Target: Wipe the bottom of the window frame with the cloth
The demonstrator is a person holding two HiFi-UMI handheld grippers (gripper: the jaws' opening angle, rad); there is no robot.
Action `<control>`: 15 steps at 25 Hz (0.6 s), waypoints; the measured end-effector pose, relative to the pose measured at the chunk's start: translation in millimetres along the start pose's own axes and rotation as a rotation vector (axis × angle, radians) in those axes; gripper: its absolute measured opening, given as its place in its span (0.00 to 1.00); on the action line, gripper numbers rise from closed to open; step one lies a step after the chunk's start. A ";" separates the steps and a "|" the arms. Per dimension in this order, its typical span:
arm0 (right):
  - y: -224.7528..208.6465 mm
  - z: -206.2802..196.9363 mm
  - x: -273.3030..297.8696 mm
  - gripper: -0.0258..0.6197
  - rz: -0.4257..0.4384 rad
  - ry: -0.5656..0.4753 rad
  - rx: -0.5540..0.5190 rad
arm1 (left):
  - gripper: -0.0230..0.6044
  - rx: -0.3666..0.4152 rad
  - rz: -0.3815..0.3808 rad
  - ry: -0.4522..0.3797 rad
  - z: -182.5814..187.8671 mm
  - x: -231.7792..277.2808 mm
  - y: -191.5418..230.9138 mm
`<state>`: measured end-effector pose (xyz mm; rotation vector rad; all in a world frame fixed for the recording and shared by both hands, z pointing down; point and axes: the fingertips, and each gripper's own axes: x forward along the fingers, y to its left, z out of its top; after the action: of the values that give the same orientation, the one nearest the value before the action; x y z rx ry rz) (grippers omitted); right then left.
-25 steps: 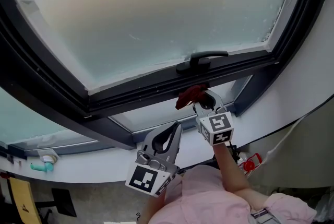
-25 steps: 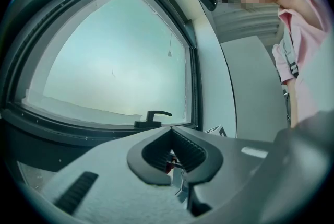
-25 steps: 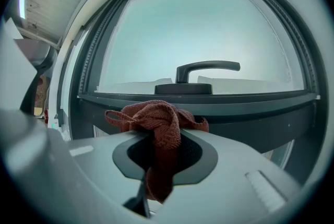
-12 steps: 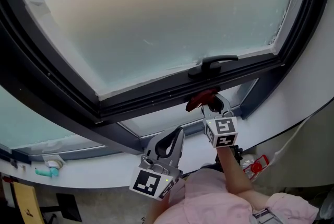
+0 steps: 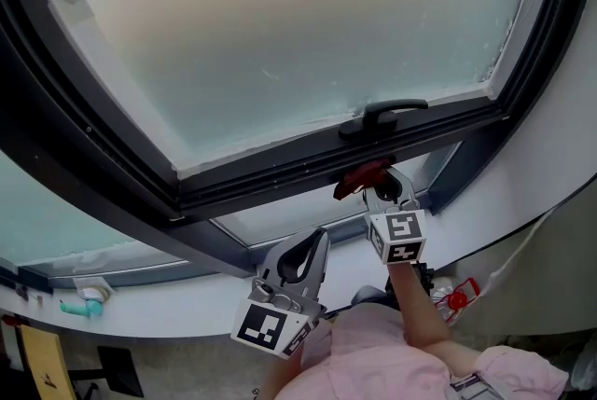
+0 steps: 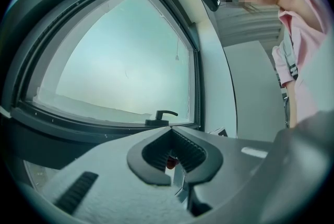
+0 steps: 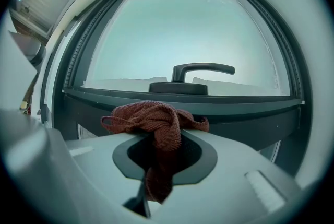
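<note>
A dark red cloth [image 5: 362, 178] is bunched in my right gripper [image 5: 381, 180], which is shut on it. The cloth sits against the dark bottom rail of the window frame [image 5: 280, 170], just below the black handle [image 5: 382, 114]. In the right gripper view the cloth [image 7: 156, 124] drapes over the jaws of the right gripper [image 7: 164, 139], with the handle [image 7: 201, 72] and the rail [image 7: 235, 105] straight ahead. My left gripper [image 5: 311, 242] hangs lower left over the sill, shut and empty. The left gripper [image 6: 172, 134] points at the handle [image 6: 163, 116].
A white sill [image 5: 168, 307] runs under the window. On it lie a teal object [image 5: 79, 305] at far left and a red-tipped item [image 5: 455, 296] at right beside a cable [image 5: 522, 235]. A second glass pane [image 5: 280, 216] sits below the rail.
The head view shifted a little, so the window sits further right and lower. The cloth stays under the handle against the rail. Both grippers keep their states.
</note>
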<state>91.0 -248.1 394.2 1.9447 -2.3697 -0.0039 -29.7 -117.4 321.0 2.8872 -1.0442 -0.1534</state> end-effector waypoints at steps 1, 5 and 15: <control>0.3 0.7 -0.3 0.13 -0.001 -0.008 0.011 | 0.04 -0.001 0.002 -0.001 0.3 0.1 0.5; -1.6 -0.7 -1.4 0.13 -0.003 -0.030 0.052 | 0.04 -0.006 0.009 0.006 -0.6 1.4 1.6; -51.0 -5.6 -5.7 0.13 -0.120 -0.030 0.080 | 0.04 -0.033 0.004 0.032 -9.6 5.9 2.0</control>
<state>142.4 -252.2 396.9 2.1350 -2.3016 0.0553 -25.3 -122.4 330.3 2.8481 -1.0320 -0.1223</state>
